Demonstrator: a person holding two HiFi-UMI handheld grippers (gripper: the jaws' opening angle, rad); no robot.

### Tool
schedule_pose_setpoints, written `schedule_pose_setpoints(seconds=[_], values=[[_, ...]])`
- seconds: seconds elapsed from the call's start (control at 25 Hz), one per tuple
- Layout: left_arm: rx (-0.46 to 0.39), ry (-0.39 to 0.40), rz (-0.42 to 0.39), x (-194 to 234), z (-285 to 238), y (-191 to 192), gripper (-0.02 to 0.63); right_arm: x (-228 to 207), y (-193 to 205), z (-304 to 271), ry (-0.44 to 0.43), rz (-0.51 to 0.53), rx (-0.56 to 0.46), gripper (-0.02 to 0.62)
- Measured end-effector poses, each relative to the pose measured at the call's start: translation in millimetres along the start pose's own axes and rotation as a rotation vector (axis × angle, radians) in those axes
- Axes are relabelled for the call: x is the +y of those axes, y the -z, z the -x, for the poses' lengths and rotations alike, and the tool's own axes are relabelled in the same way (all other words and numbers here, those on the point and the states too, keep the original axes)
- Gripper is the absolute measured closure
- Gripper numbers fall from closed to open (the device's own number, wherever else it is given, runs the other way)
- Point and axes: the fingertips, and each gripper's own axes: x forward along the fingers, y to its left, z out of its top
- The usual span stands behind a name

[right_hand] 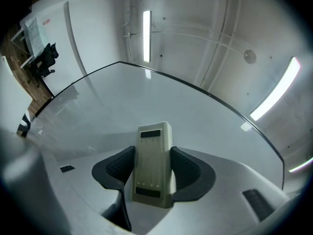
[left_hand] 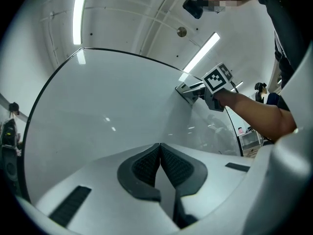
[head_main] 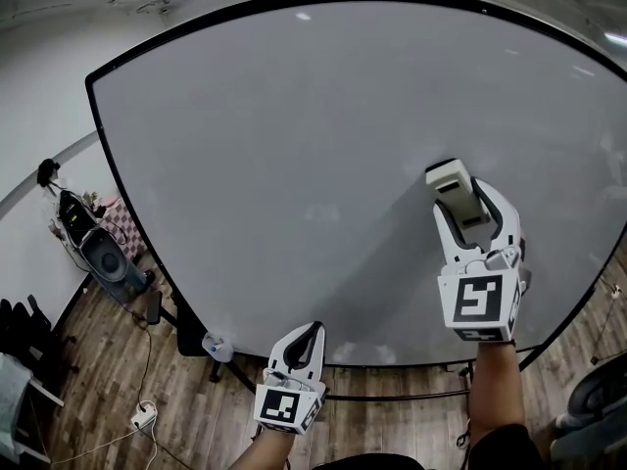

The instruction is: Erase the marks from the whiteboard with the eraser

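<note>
The whiteboard [head_main: 323, 145] fills the head view, black-framed, and I see no marks on its surface. My right gripper [head_main: 460, 199] is shut on a cream eraser [head_main: 457, 186], held up against the board's right middle. In the right gripper view the eraser [right_hand: 154, 163] stands upright between the dark pads [right_hand: 117, 168], with the whiteboard [right_hand: 146, 102] close behind. My left gripper [head_main: 306, 343] hangs low by the board's bottom edge, shut, nothing between its jaws. In the left gripper view its pads [left_hand: 146, 168] touch, and the right gripper [left_hand: 208, 89] shows against the whiteboard [left_hand: 107, 106].
A wooden floor [head_main: 108, 380] lies below the board, with a speaker [head_main: 103, 253], cables and a power strip [head_main: 143, 417] at the left. Black chairs [head_main: 24, 336] stand at the far left. A person's forearm [left_hand: 254, 114] shows behind the right gripper.
</note>
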Motion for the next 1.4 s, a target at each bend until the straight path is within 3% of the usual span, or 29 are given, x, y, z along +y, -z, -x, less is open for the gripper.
schedule_pose_setpoints(seconds=[0.16, 0.32, 0.44, 0.56, 0.64, 0.72, 0.88, 1.12, 1.28, 1.4], values=[[0.004, -0.002, -0.002, 13, 7, 25, 0.586, -12, 19, 3, 0.091, -0.015, 0.041, 0.336], [0.000, 0.007, -0.003, -7, -18, -3, 0.586, -77, 23, -1, 0.142, 0.002, 0.064, 0.337], [-0.007, 0.018, -0.003, -15, -22, -11, 0.586, -90, 21, 4, 0.166, 0.032, 0.069, 0.336], [-0.011, 0.026, -0.001, -19, -25, -11, 0.586, -86, 13, 10, 0.182, 0.110, 0.018, 0.337], [-0.012, 0.033, 0.001, -23, -25, -12, 0.586, -83, 4, 20, 0.164, 0.071, -0.041, 0.337], [-0.015, 0.038, -0.002, -19, -22, -10, 0.586, -68, -2, 29, 0.131, 0.060, -0.051, 0.337], [-0.023, 0.032, -0.002, 8, -13, 4, 0.586, 4, -9, 23, 0.029, 0.111, -0.012, 0.337], [-0.027, 0.024, 0.002, -28, -40, -30, 0.586, 47, -1, 26, -0.136, 0.052, 0.001, 0.337], [-0.030, 0.014, -0.005, -11, -25, -17, 0.586, 123, -1, 27, -0.225, 0.015, 0.003, 0.337], [-0.028, -0.002, -0.006, 0, -24, -14, 0.586, 153, 2, 19, -0.261, 0.029, 0.018, 0.339]])
